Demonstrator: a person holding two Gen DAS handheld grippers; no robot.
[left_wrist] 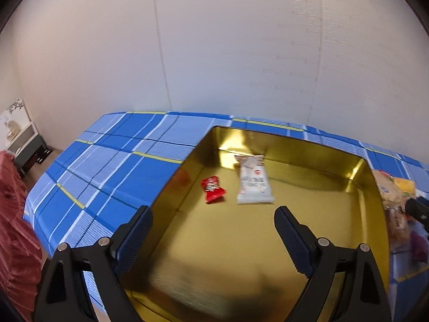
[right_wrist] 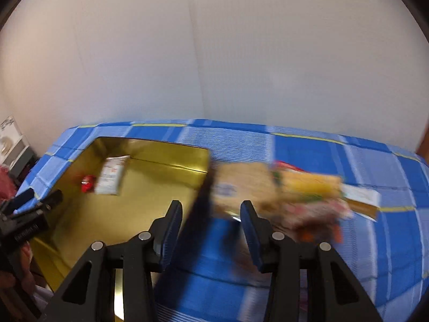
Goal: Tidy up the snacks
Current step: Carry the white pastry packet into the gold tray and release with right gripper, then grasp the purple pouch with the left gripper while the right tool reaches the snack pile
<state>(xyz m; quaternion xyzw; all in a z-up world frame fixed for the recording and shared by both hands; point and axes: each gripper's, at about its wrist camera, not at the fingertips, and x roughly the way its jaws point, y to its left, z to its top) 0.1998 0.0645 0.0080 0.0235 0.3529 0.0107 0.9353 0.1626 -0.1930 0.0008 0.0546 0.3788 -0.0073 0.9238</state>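
**Blue plaid tabletop, gold tin with two snacks inside**

Blue plaid cloth [left_wrist: 112, 166] covers a table set against a plain white wall [left_wrist: 214, 53], and on it sits an open, gold-lined rectangular tin [left_wrist: 214, 241]. Inside the tin, toward its far wall, a white snack packet [left_wrist: 253, 181] lies flat, with a small red candy wrapper [left_wrist: 212, 189] just beside it on the left; the two are apart, not touching. Outside the tin, against its right wall, a loose pile of snack packets [right_wrist: 289, 190] rests on the cloth, blurred in the right wrist view, a tan packet [right_wrist: 241, 185] nearest the tin and a yellow one [right_wrist: 311, 185] behind it. The left gripper [left_wrist: 213, 224] hangs over the tin's floor, its blue-padded jaws spread wide and holding nothing. The right gripper [right_wrist: 211, 220] hovers above the tin's right edge near the pile, jaws parted, nothing between them. At far left, beyond the table, a small shelf unit [left_wrist: 25, 145] stands by the wall, and a red pleated fabric [left_wrist: 16, 228] fills the lower left corner.
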